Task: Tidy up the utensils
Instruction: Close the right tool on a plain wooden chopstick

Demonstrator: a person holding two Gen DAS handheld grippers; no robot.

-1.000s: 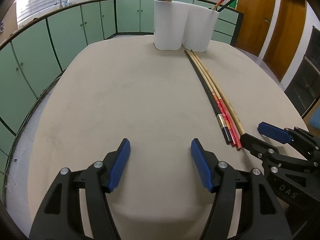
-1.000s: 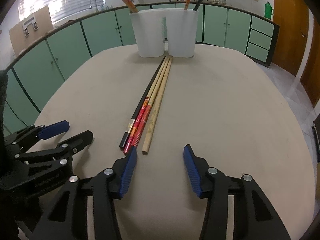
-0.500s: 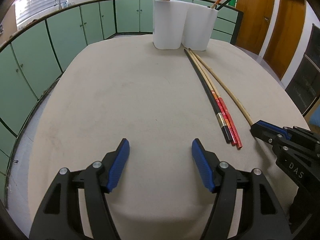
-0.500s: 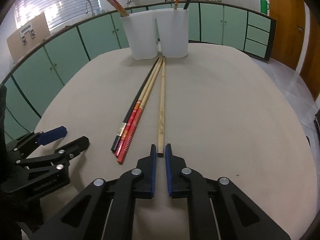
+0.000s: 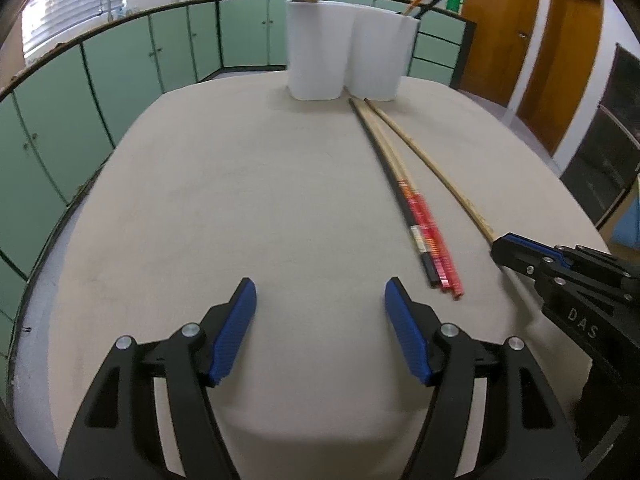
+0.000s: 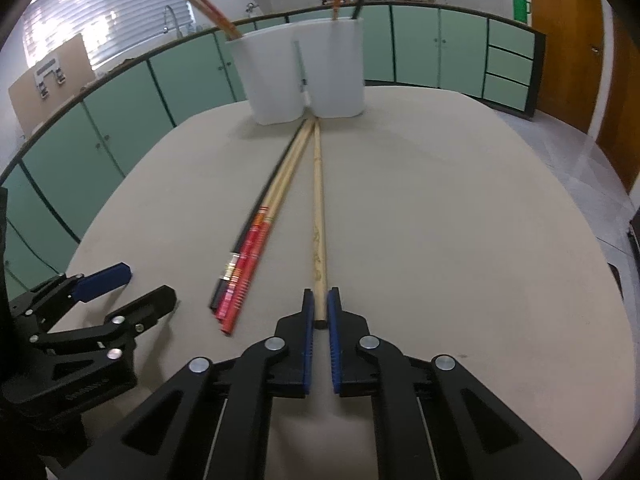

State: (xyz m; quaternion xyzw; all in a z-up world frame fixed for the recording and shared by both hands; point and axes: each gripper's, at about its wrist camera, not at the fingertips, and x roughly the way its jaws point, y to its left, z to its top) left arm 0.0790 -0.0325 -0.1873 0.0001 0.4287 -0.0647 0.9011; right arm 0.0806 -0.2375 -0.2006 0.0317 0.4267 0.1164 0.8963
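Observation:
My right gripper (image 6: 319, 304) is shut on the near end of a plain wooden chopstick (image 6: 318, 216), whose far tip rests by the white two-part holder (image 6: 300, 76). A black chopstick (image 6: 256, 216) and red-handled chopsticks (image 6: 248, 264) lie on the table to its left. The holder (image 5: 348, 52) stands at the table's far side with chopsticks sticking out of both compartments. My left gripper (image 5: 320, 304) is open and empty over bare table, left of the chopsticks (image 5: 424, 236). The right gripper (image 5: 520, 248) shows there holding the wooden chopstick (image 5: 436, 172).
The round beige table (image 6: 460, 220) drops off at its edges. Green cabinets (image 5: 120, 68) ring the room, with wooden doors (image 5: 560, 52) at right. The left gripper (image 6: 108, 292) sits at lower left in the right wrist view.
My right gripper moved onto the wooden chopstick's near end, closed on it, and swung that end right, away from the other chopsticks. The left gripper stayed open and nearly still.

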